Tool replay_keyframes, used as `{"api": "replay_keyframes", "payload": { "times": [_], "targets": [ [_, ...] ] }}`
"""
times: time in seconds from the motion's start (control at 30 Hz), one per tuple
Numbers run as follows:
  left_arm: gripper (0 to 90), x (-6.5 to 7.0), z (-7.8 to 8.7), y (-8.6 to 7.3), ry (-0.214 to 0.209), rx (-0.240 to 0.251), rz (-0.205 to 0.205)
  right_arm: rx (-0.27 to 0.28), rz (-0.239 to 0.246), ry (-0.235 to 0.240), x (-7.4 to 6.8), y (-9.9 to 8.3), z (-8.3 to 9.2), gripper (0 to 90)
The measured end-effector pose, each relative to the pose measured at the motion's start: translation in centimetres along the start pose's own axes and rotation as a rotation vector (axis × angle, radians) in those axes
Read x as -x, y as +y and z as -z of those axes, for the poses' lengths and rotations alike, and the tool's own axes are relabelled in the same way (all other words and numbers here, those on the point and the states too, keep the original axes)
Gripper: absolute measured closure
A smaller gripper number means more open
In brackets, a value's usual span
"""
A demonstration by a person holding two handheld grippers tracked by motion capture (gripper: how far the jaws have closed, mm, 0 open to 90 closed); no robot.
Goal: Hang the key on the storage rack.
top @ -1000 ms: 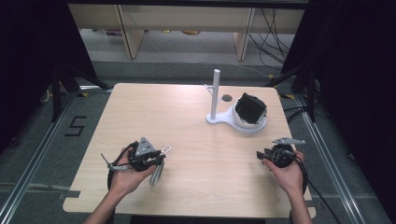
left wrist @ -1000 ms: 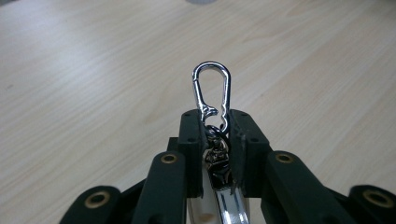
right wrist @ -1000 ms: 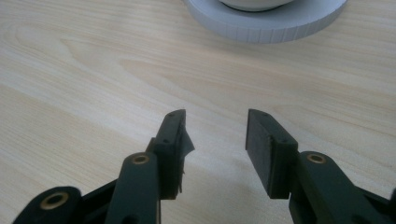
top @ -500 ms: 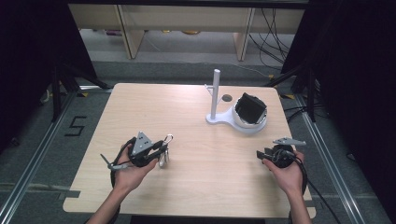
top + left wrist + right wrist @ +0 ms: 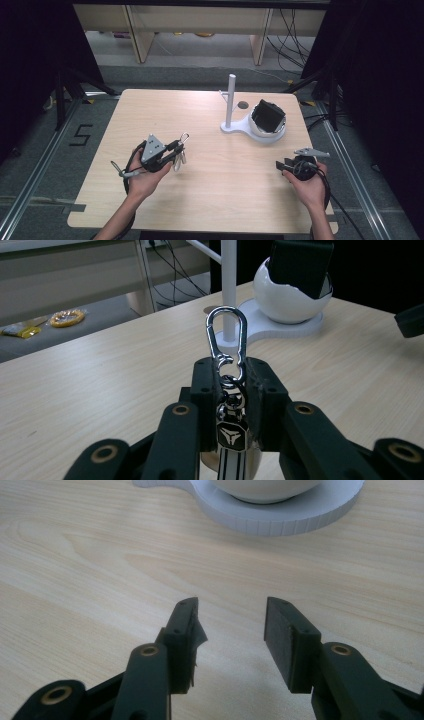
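Note:
My left gripper [image 5: 179,148] [image 5: 229,374] is shut on a silver carabiner keychain [image 5: 227,342] [image 5: 183,141]; its clip sticks up past the jaws and a striped tag hangs below. A white stand [image 5: 231,100] [image 5: 229,285] with an upright post rises from a flat base at the table's far right, beside a white bowl [image 5: 270,130] [image 5: 285,300] that holds a black object [image 5: 267,115] [image 5: 302,262]. The stand is ahead of the left gripper, some way off. My right gripper [image 5: 284,164] [image 5: 230,635] stands open low over the table near the right edge, nothing between its jaws.
The wooden table [image 5: 210,200] has a small dark hole [image 5: 243,105] behind the stand. The white base [image 5: 280,515] lies just beyond the right gripper. Shelving and cables sit on the floor past the far edge. Yellow items [image 5: 65,318] lie on the floor.
My left gripper has lifted and swung right with the keychain, its jaws now pointing toward the stand. The right gripper has stayed in place.

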State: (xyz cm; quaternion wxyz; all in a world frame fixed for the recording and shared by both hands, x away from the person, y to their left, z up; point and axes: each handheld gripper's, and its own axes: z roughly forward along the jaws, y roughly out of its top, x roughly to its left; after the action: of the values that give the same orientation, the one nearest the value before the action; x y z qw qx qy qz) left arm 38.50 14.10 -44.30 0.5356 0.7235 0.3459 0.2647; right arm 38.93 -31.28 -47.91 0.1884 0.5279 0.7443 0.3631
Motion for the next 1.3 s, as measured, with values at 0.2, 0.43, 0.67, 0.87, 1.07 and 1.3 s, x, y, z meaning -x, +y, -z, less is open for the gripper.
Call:
{"api": "replay_keyframes", "payload": {
  "times": [0.2, 0.43, 0.67, 0.87, 1.07, 1.3],
  "targets": [
    [75.7, -0.2, -0.4, 0.2, -0.012, 0.048, 0.016, 0.004, -0.001, 0.000, -0.3, 0.0, 0.1, 58.0],
    [75.7, -0.3, -1.0, 0.9, -0.018, 0.094, 0.016, 0.016, 0.019, 0.007, -0.4, 0.1, 0.1, 57.9],
    [75.6, -0.3, -1.8, 1.8, -0.026, 0.120, 0.016, 0.008, 0.001, 0.001, -0.4, 0.0, 0.2, 57.9],
    [75.6, -0.4, -2.5, 2.2, -0.045, 0.124, 0.012, 0.009, -0.033, -0.012, -0.6, 0.0, 0.3, 57.9],
    [75.7, -0.6, -3.3, 2.7, -0.052, 0.130, 0.019, 0.004, -0.029, -0.010, -0.6, 0.0, 0.3, 57.8],
    [75.6, -0.7, -4.2, 3.5, -0.053, 0.138, 0.016, 0.007, -0.026, -0.006, -0.6, 0.0, 0.2, 57.7]
  ]
}}
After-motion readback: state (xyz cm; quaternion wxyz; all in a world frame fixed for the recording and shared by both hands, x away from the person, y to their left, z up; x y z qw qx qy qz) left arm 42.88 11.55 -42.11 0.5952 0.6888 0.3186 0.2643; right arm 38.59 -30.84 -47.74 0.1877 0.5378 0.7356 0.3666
